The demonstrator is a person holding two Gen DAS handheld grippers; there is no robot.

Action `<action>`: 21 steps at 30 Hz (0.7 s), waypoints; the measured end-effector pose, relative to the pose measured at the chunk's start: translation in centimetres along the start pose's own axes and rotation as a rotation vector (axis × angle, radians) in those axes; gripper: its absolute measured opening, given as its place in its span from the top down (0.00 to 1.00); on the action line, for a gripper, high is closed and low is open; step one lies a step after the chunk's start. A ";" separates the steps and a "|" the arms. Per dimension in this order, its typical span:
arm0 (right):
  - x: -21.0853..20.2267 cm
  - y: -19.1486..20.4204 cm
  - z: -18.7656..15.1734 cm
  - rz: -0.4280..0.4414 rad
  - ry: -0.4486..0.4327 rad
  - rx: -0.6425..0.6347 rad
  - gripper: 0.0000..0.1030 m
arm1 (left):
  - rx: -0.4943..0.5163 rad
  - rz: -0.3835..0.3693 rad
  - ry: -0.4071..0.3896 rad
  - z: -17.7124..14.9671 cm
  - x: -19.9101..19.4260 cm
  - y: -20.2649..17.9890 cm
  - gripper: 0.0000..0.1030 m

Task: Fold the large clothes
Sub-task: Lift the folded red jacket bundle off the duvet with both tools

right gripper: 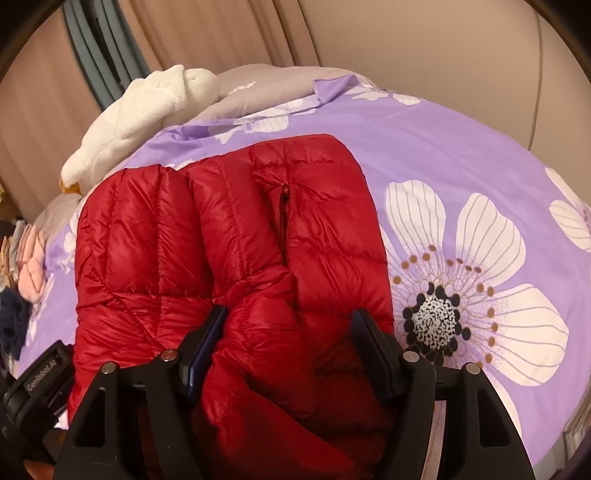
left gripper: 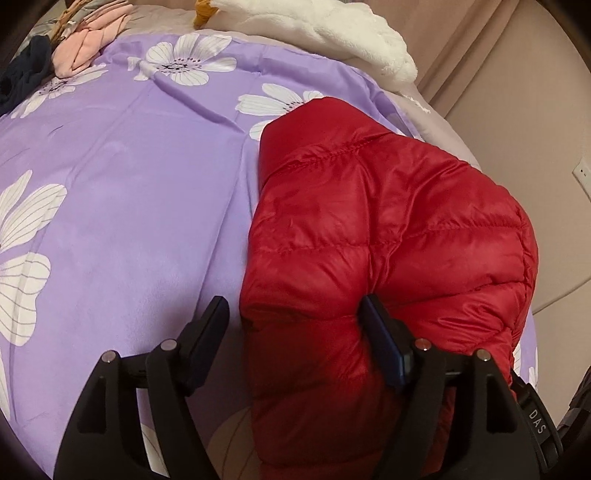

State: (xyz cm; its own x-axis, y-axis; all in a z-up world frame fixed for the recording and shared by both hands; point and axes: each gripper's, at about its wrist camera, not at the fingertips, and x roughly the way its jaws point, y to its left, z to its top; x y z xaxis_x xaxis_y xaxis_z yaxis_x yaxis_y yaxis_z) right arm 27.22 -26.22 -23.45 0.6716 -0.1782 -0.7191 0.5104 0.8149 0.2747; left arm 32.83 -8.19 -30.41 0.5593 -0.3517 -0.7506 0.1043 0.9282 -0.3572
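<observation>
Near edge: the left gripper [left gripper: 295, 325] stands with fingers [left gripper: 207, 328] spread, one on the purple sheet and the other resting against the red down jacket [left gripper: 388, 229], nothing pinched. The right gripper [right gripper: 290, 332] straddles a puffed fold of the jacket [right gripper: 229, 236] — fingers [right gripper: 365, 339] apart, whether they press the fabric cannot be told. The jacket lies folded into a bundle on the bed [left gripper: 129, 184]. Judged light, soft, springy and slick-shelled — likely to slide and re-inflate; best taken at stitched seams or doubled edges. Beyond: white plush toy [left gripper: 332, 33], pink garments [left gripper: 85, 55].
</observation>
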 end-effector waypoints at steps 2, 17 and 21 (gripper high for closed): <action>0.0 -0.1 0.0 0.004 -0.001 0.003 0.34 | 0.010 0.011 -0.011 -0.1 -0.2 -0.2 0.24; 1.8 -6.0 -0.6 0.335 0.200 0.320 0.01 | -0.137 -0.270 0.183 0.0 -1.0 3.8 0.17; 2.0 -5.5 -1.4 0.426 0.211 0.305 0.01 | -0.192 -0.397 0.243 -0.7 -0.1 4.3 0.15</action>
State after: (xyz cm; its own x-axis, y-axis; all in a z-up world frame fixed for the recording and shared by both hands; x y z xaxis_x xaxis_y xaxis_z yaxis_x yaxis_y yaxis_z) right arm 25.05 -30.28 -27.25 0.7465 0.2710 -0.6076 0.3710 0.5886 0.7183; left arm 32.68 -4.27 -32.27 0.2974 -0.7121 -0.6359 0.1046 0.6864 -0.7197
